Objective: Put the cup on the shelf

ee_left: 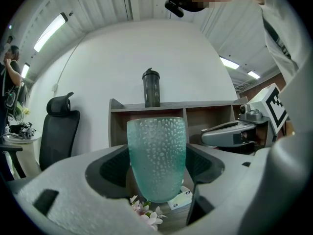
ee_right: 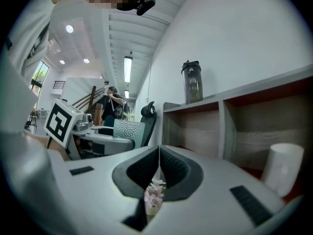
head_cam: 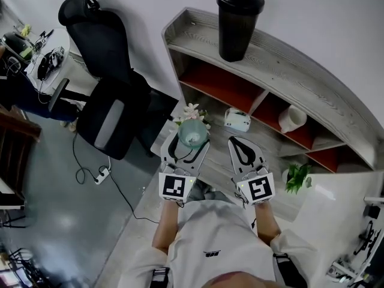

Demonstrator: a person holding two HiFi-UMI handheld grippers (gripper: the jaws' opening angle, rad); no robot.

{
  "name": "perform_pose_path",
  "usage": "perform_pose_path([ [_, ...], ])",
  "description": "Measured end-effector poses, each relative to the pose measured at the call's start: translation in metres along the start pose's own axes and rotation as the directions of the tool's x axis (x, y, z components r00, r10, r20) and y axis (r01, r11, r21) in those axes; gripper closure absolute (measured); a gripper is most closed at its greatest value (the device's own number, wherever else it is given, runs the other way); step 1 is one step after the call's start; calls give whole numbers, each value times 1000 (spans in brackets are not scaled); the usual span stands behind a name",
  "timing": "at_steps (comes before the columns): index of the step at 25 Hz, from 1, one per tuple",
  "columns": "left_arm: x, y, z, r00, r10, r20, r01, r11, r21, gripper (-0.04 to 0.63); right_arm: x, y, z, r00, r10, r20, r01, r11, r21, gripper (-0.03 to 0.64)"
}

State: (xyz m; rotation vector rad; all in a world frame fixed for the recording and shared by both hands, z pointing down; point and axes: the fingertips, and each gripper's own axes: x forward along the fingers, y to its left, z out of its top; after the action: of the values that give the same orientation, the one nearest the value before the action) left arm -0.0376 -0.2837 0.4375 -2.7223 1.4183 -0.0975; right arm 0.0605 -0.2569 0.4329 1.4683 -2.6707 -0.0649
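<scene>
A teal pebbled glass cup (head_cam: 193, 132) stands upright between the jaws of my left gripper (head_cam: 191, 143), which is shut on it above the desk in front of the shelf. In the left gripper view the cup (ee_left: 156, 151) fills the gap and both pads press its sides. The wooden shelf (head_cam: 282, 65) has red-backed compartments and lies beyond it. My right gripper (head_cam: 236, 141) hovers to the right of the cup with its jaws closed together and nothing in them, as the right gripper view (ee_right: 159, 161) also shows.
A black shaker bottle (head_cam: 239, 18) stands on the shelf top. A white jar (head_cam: 292, 118) sits in one compartment. A small white box (head_cam: 237, 119) and pale flowers (head_cam: 192, 111) lie below the cup, a green plant (head_cam: 297, 176) is at the right, and a black office chair (head_cam: 107, 95) at the left.
</scene>
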Motion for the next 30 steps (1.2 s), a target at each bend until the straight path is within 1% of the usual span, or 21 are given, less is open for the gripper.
perform_pose_path([
  [5,20,7,-3,999,-31,9,31,1000,2,221,6,-2,-4,1000,-22,-11,22,1000,4,586],
  [9,36,10,-3,998,-61,-1,61,998,-35,221,13,-9,-7,998,-57,-36,57,998,9,586],
  [12,51,12,-8,995,-99,4,99,995,-20,221,20,-18,-8,995,-92,-29,93,996,8,586],
  [15,60,12,-13,991,-133,11,134,991,-4,221,22,-23,-14,991,-125,-42,126,992,17,586],
  [19,75,16,-17,986,-169,10,169,986,10,221,31,-27,-17,988,-145,-57,146,989,18,586],
  [22,86,18,-17,982,-187,12,187,982,-13,221,35,-30,-20,983,-171,-65,173,985,28,586],
  [26,100,22,-24,975,-221,13,221,975,15,221,39,-36,-25,976,-204,-81,207,978,34,586],
  [30,113,21,-24,970,-244,16,244,970,-4,221,40,-43,-28,968,-231,-100,235,971,36,586],
])
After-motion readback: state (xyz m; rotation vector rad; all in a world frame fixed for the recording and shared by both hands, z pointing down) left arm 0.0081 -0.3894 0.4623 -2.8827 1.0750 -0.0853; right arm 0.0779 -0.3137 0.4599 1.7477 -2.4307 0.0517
